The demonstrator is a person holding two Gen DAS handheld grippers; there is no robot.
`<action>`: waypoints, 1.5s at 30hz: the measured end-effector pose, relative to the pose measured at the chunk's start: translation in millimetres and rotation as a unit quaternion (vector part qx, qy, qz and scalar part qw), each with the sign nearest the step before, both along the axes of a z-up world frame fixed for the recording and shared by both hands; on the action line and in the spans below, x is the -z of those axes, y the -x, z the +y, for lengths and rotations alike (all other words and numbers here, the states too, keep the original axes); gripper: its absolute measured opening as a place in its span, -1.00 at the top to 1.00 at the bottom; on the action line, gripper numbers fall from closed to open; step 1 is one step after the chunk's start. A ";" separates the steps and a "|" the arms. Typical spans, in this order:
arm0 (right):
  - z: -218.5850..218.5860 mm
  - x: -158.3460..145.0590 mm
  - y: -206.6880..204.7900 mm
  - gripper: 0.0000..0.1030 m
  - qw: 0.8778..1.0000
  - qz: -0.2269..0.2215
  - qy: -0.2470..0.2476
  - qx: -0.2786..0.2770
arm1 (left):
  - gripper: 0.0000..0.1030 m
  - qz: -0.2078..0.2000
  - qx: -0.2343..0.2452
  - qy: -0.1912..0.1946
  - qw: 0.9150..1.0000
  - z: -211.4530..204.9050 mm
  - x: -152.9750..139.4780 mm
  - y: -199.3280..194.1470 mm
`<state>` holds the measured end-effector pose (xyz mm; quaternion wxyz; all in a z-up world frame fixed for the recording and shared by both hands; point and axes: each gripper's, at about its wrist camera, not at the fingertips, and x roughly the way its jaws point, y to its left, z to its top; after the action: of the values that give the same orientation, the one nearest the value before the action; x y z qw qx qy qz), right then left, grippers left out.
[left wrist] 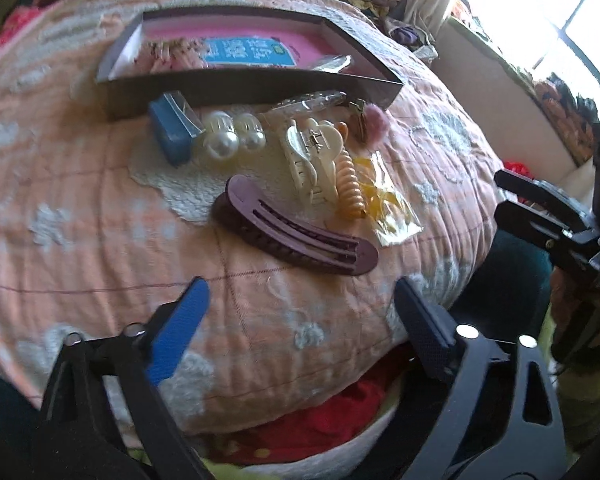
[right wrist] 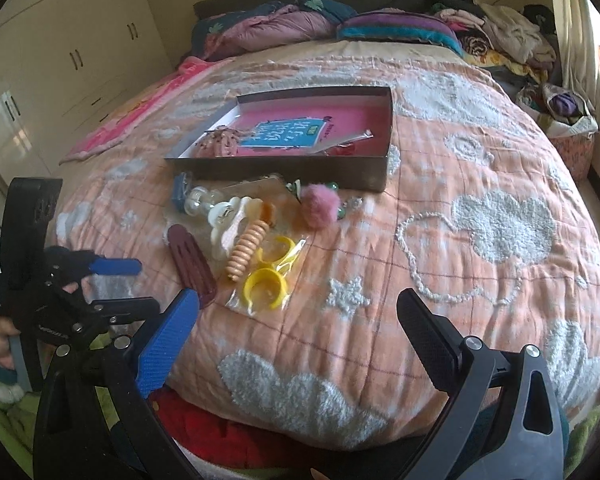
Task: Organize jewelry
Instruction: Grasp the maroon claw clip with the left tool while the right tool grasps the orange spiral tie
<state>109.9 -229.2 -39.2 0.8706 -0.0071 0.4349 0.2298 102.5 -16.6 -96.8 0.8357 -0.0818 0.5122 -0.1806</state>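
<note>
Jaws short of maroon hair clip (left wrist: 296,228)

Daylight floods in from the blown-out white window (left wrist: 540,20) at far right; the left wrist view is motion-blurred, and both fisheye views curve and darken at their edges.

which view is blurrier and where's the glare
Left wrist view: softer, motion-smeared, the print in the box unreadable, the window at top right blown out white. Right wrist view: sharper, glare only at its right edge; both bend the bed into a dome.
</note>
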 end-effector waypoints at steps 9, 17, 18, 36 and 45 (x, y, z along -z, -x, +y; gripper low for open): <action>19.3 5.0 -37.5 -0.23 0.999 0.022 -0.021 -0.030 | -0.22 0.033 -0.042 0.042 0.998 7.2 15.0 -32.8; 42.6 21.4 -75.5 0.28 0.995 0.072 -0.046 -0.052 | 0.16 0.014 -0.050 -0.031 0.998 -5.3 23.1 -45.2; 45.2 23.6 -79.7 0.28 0.995 0.077 -0.047 -0.053 | 0.24 0.011 -0.049 -0.032 0.998 -3.4 22.3 -46.0; 66.4 55.9 -109.8 0.51 0.989 0.116 -0.060 -0.065 | 0.83 -0.028 -0.031 -0.037 0.998 8.2 4.8 -47.1; 29.2 24.4 -96.8 0.55 0.994 0.060 -0.092 -0.011 | 0.89 -0.045 -0.030 -0.034 0.998 11.1 -9.9 -37.0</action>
<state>206.7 -200.0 -63.6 0.8373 0.0820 0.4634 0.2783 139.5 -5.5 -86.9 0.8654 -0.0607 0.4768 -0.1416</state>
